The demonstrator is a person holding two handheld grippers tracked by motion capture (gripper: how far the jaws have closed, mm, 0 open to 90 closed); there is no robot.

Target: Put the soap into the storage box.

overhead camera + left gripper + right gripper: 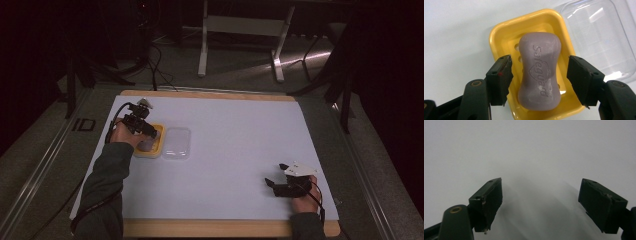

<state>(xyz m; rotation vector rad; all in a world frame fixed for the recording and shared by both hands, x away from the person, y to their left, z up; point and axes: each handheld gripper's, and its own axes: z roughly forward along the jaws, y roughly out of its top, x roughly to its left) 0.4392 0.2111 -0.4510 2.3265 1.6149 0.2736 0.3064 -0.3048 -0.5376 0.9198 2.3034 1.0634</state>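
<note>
High view dim, surroundings nearly black; white table evenly lit. Gripper views bright, soft shadows; glare on clear lid; slight blur.

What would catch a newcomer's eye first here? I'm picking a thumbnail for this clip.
The purple-grey bar of soap stamped "Safeguard" lying in a bright yellow plastic soap dish stands out, with the left claw open on either side of it. A clear plastic lid lies right beside the dish, while the right claw hangs open over bare white tabletop.

My black jaws flank a mauve soap bar embossed with Safeguard lettering, in a yellow dish. Beside it lies a clear lid on the pale white tabletop
</note>
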